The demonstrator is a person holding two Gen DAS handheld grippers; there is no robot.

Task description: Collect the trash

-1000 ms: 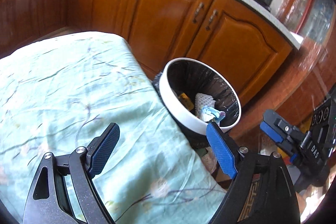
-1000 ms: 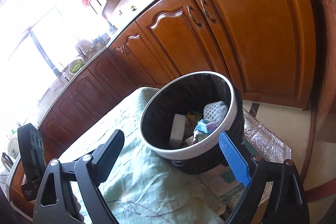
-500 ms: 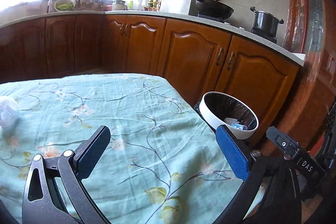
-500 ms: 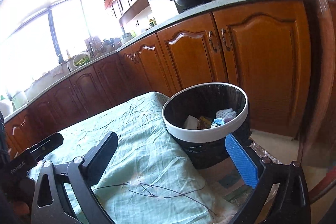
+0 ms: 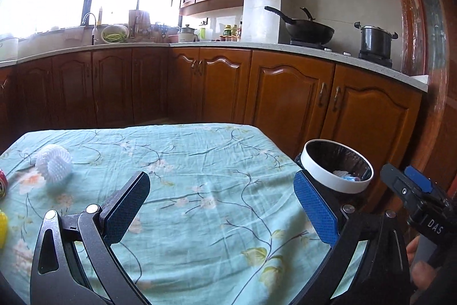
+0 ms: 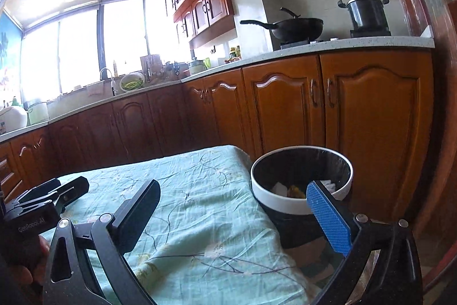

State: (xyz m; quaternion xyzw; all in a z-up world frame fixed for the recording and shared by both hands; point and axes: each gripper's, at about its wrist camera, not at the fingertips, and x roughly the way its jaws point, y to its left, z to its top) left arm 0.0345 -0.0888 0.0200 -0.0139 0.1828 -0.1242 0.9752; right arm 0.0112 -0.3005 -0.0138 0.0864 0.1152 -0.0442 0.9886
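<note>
A white-rimmed bin (image 5: 337,179) with a black liner stands off the right edge of the table and holds several scraps; it also shows in the right wrist view as the bin (image 6: 288,202). On the floral green tablecloth (image 5: 200,190) a white foam fruit net (image 5: 54,163) lies at the far left. A red item (image 5: 2,185) and a yellow item (image 5: 2,222) are cut off by the left edge. My left gripper (image 5: 220,205) hangs open and empty over the cloth. My right gripper (image 6: 231,207) is open and empty, near the bin.
Brown kitchen cabinets (image 5: 285,93) with a countertop run behind the table and bin. A wok (image 5: 308,32) and a pot (image 5: 374,40) sit on the stove. The other gripper's body (image 5: 420,207) is at the right, a hand (image 5: 420,262) below it.
Both grippers have pulled back and tilted up from over the bin. The views now take in the whole table, the foam net and the kitchen. Both stay open.
</note>
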